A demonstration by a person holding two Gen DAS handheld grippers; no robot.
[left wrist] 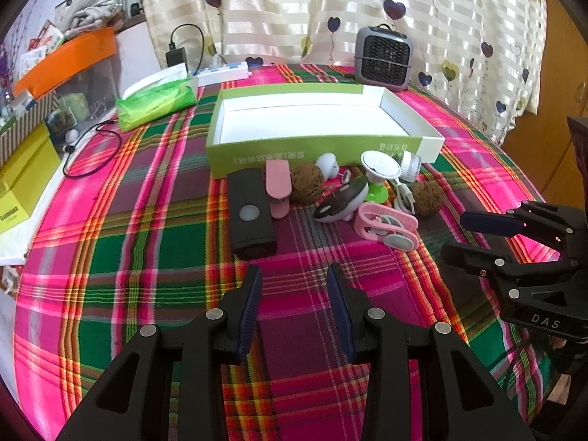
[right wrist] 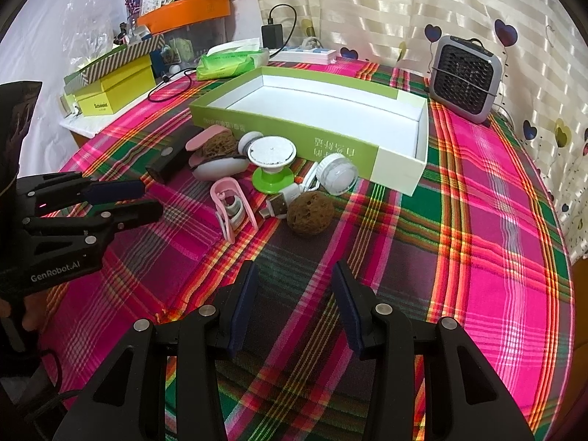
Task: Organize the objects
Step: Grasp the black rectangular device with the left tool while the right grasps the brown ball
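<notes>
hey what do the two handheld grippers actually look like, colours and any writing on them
Both are matte black plastic with silver round bolts and dark blue ribbed finger pads. The left gripper carries white "GenRobot.AI" lettering on its side and a small red light. The right gripper shows white "DAS" lettering on its body.

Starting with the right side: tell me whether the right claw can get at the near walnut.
Probably yes: the right claw is open, and bare cloth lies between it and the walnut, whose near side is unblocked.

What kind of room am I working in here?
Probably a lived-in home room: a plaid tablecloth, heart-print curtains behind, and a small desk heater beside household clutter and an open green box.
</notes>
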